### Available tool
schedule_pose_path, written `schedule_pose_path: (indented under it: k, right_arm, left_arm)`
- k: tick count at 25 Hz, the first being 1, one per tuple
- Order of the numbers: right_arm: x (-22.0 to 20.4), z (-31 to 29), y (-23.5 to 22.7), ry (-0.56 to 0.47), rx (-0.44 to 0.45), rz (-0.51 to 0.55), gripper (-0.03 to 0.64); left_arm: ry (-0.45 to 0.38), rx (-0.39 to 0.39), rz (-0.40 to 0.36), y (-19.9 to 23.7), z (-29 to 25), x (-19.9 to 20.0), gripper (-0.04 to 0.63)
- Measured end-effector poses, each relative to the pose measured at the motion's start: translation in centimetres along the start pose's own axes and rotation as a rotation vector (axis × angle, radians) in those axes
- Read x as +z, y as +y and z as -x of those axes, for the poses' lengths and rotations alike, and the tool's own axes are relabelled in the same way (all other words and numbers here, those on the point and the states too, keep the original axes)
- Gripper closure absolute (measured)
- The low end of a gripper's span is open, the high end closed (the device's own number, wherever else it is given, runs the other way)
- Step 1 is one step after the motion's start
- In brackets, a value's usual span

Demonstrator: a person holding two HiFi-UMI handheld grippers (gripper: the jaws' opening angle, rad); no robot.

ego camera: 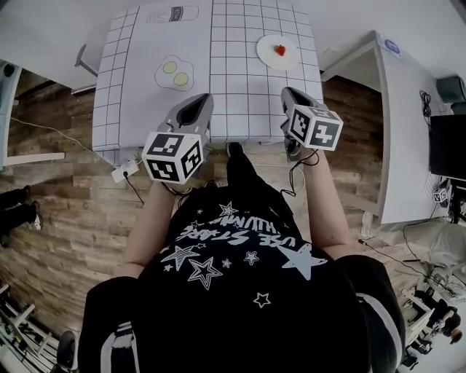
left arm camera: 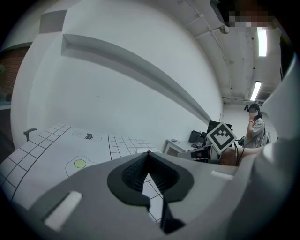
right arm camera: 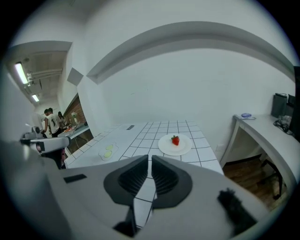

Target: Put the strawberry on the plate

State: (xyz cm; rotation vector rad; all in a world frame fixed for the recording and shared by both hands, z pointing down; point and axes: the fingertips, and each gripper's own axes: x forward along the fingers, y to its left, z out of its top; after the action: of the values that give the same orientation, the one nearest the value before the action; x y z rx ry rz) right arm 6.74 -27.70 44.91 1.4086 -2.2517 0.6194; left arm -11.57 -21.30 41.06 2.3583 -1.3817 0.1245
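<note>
A red strawberry (ego camera: 280,50) (right arm camera: 175,139) sits upright on the small white plate (ego camera: 265,60) (right arm camera: 165,147) at the far right of the gridded table top (ego camera: 233,87). My right gripper (ego camera: 290,93) (right arm camera: 150,157) hovers at the table's near edge, well short of the plate. Its jaws are almost together with only a thin slit, and nothing is between them. My left gripper (ego camera: 198,102) (left arm camera: 148,153) hangs over the near edge further left, shut and empty, its tips touching.
A fried-egg drawing (ego camera: 175,73) (right arm camera: 108,151) (left arm camera: 79,164) and a bottle drawing (ego camera: 175,14) are printed on the table's left half. A white desk (ego camera: 408,131) stands to the right across a strip of wooden floor. People (right arm camera: 49,122) stand far off.
</note>
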Motion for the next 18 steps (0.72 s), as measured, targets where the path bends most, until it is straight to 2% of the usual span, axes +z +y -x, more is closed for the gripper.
schedule_pose_path:
  k: [4,11,18]
  right_arm:
    - [-1.6,2.4,1.4,-0.016,-0.017,-0.028,0.592]
    - [-6.0,6.4,3.1,0.022,-0.050,-0.051,0.595]
    - [-6.9,9.1,3.2,0.012,-0.064,-0.046,0.600]
  left_arm:
    - [0.003,-0.028,-0.017,-1.0,2.4,-0.8,0.586]
    - [0.028,-0.083,-0.029,-2.3,5.3,-2.8,0.586]
    - [0.043,-0.127,-0.034,-4.2,5.9,-4.0,0.586]
